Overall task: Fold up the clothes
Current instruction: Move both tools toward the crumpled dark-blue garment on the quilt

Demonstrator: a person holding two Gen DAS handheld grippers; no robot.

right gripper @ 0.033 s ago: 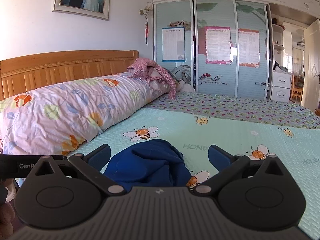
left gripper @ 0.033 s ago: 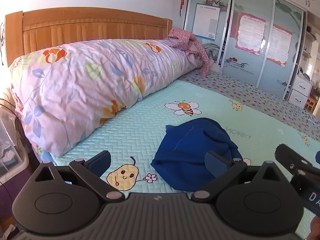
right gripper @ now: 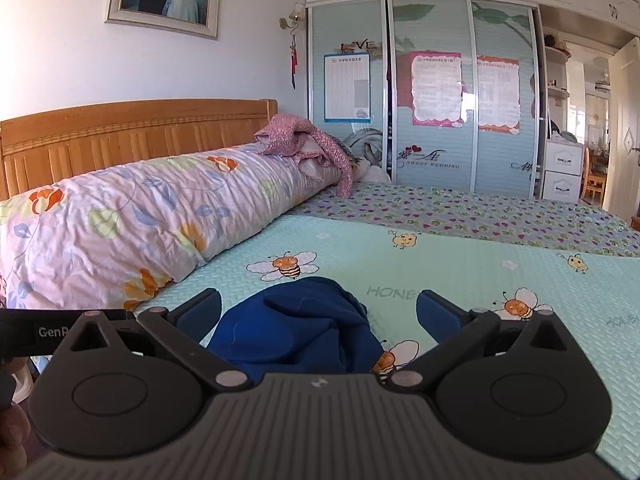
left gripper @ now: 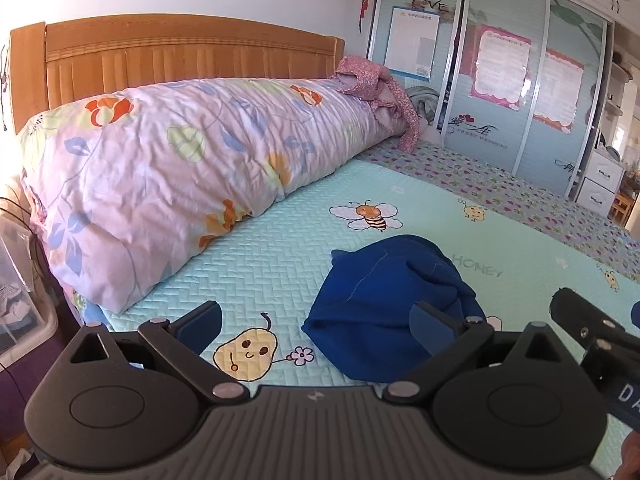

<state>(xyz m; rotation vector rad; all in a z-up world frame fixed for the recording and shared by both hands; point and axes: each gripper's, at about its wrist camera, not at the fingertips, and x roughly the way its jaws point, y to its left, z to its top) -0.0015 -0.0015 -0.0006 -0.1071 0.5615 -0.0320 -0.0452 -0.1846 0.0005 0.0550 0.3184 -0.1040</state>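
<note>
On the bed (left gripper: 280, 248), a dark blue piece of clothing (left gripper: 384, 304) is lying in a soft, lumpy heap. It is not flat. It is bunching up into bumps and deep folds, and one rounded edge is curling under at the near side. A thin pale thread line is running across the top of it. It is sitting on the light green cover with bees and the word HONEY on it, just beside a yellow pear with a smiling face (left gripper: 246, 354).

You are holding your left tool (left gripper: 318, 330) low over the near edge of the bed. Its two blue fingers are standing wide apart and are gripping nothing. The finger on the right side of that view is showing in front of the blue heap, but you cannot tell if it is touching the cloth.

You are holding your right tool (right gripper: 318, 314) the same way, fingers wide apart and empty, with the blue clothing (right gripper: 296, 328) showing in the gap between them.

A big pink quilt with flowers (left gripper: 172, 184) is lying rolled up along the wooden headboard (left gripper: 180, 52), well apart from the blue heap. A pink spotted cloth (right gripper: 304, 140) is hanging over its far end.
</note>
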